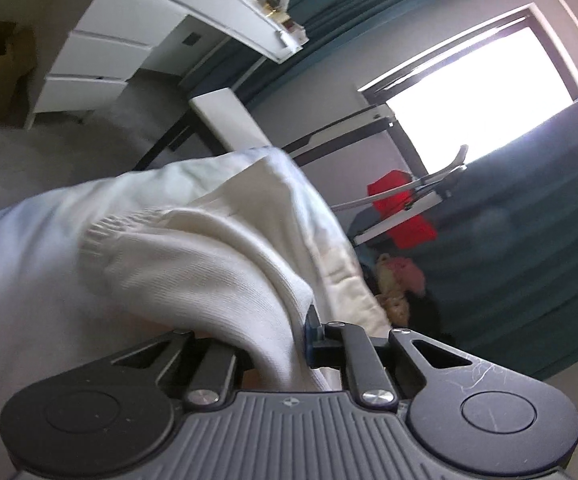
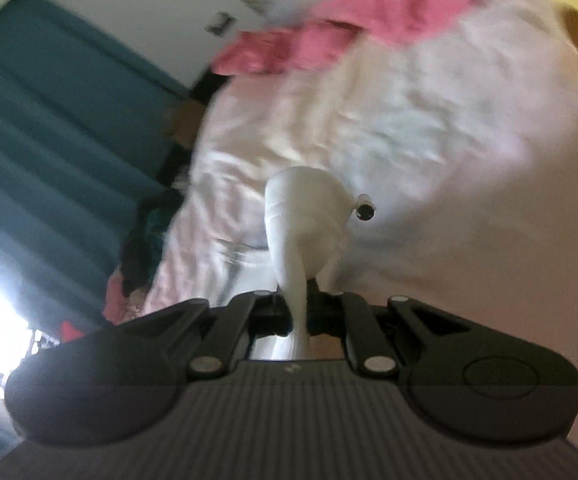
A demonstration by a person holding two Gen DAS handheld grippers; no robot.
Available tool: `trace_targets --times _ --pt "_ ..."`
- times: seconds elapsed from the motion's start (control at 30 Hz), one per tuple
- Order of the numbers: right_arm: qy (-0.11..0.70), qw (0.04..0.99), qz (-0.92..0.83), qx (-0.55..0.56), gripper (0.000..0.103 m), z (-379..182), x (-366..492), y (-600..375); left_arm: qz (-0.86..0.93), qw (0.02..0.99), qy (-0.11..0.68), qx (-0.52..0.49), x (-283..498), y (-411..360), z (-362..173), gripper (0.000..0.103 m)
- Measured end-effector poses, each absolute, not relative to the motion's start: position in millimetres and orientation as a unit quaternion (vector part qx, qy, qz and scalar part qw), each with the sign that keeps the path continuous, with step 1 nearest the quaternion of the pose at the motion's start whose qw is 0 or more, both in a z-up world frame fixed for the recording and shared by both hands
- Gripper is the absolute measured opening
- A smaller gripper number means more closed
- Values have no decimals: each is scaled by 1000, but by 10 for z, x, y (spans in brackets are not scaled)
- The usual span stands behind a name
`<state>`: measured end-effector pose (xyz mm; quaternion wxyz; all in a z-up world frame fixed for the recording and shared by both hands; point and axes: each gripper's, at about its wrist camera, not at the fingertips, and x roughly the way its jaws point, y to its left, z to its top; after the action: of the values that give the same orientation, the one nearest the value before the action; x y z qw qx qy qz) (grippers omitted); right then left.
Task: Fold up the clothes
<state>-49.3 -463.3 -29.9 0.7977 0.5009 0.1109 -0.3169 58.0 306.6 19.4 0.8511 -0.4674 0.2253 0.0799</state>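
Note:
A white knit garment (image 1: 193, 248) with a ribbed cuff fills the left and middle of the left wrist view, lifted in the air. My left gripper (image 1: 301, 340) is shut on a thick fold of it; the fingertips are mostly buried in cloth. In the right wrist view my right gripper (image 2: 295, 312) is shut on a bunched white part of the garment (image 2: 301, 216), which has a cord with a dark tip (image 2: 365, 210). The view is blurred.
White drawers (image 1: 89, 68) and a white desk (image 1: 225, 4) stand at the back, with teal curtains (image 1: 529, 272) and a bright window (image 1: 477, 92). A red cloth (image 1: 401, 208) hangs on a rack. A pink cloth (image 2: 341, 28) lies on a white bedsheet (image 2: 429, 128).

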Motion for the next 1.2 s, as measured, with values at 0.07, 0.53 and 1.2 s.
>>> trace_targets --times 0.07,0.53,1.2 --pt "110 810 -312 484 9 -154 -156 -4683 84 854 227 -460 942 2989 318 13" --pt "208 830 -345 386 9 -892 2984 -5095 180 843 300 -410 3925 2386 -264 15" --pt "191 812 -187 520 57 -989 1570 -4966 72 852 302 -422 2846 2754 -317 76"
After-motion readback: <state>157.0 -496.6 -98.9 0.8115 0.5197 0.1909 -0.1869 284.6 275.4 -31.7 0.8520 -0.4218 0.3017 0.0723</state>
